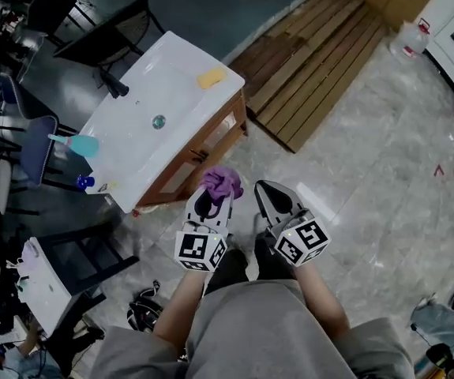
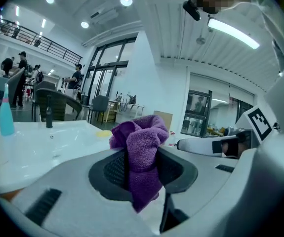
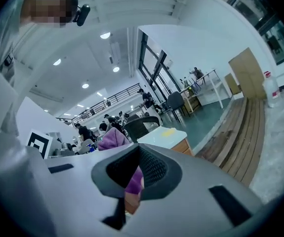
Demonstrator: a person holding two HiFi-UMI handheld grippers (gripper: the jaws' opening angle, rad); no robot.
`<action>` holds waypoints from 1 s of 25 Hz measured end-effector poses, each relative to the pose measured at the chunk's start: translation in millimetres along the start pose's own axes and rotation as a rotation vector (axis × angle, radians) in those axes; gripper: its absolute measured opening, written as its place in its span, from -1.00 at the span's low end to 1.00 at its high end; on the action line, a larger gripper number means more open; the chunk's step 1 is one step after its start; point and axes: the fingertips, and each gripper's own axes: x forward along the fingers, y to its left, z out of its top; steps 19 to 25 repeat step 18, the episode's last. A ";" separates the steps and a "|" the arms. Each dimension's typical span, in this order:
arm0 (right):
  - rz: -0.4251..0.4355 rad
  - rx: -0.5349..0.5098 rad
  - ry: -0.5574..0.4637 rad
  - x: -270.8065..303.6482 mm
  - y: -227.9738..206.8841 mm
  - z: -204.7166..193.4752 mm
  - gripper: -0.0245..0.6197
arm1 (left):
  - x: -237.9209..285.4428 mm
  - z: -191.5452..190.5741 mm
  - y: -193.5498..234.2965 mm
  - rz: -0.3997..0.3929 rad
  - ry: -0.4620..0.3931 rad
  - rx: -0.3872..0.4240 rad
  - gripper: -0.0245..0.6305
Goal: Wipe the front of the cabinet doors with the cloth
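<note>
Cloth [image 1: 223,181] [image 2: 142,138]: purple terry microfibre, bunched into lumpy wad, pinched by left gripper [image 1: 213,196] [image 2: 142,168] between ribbed black pads, tail hanging below jaws. Wad sits near cabinet doors [image 1: 181,174], flat brown wood with dark handles; contact not clear. Right gripper [image 1: 261,189] [image 3: 133,176]: jaws pressed together, nothing in them, just beside left. Glossy white basin top [image 1: 175,93] over cabinet, yellow sponge [image 1: 211,77] on it. Floor [image 1: 369,156]: pale veined marble tile.
</note>
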 end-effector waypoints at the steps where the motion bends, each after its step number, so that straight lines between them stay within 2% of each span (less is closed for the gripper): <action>1: 0.005 -0.009 -0.006 -0.7 5.2 7.0 -0.90 | -2.4 9.9 -4.1 -0.009 -0.008 0.023 -0.52; 6: 0.058 -0.077 -0.034 -3.2 38.3 36.8 -0.90 | -22.5 49.4 -19.8 -0.019 -0.054 0.074 -0.52; 11: 0.081 -0.166 -0.049 0.4 63.3 54.7 -0.90 | -43.6 70.4 -21.2 -0.008 -0.088 0.092 -0.52; 14: 0.085 -0.199 -0.055 0.7 74.9 58.2 -0.90 | -57.2 76.5 -15.9 0.008 -0.099 0.078 -0.52; 18: 0.109 -0.242 -0.054 2.2 95.9 58.9 -0.90 | -74.8 85.9 -7.1 0.015 -0.112 0.021 -0.52; 25: 0.109 -0.242 -0.054 2.2 95.9 58.9 -0.90 | -74.8 85.9 -7.1 0.015 -0.112 0.021 -0.52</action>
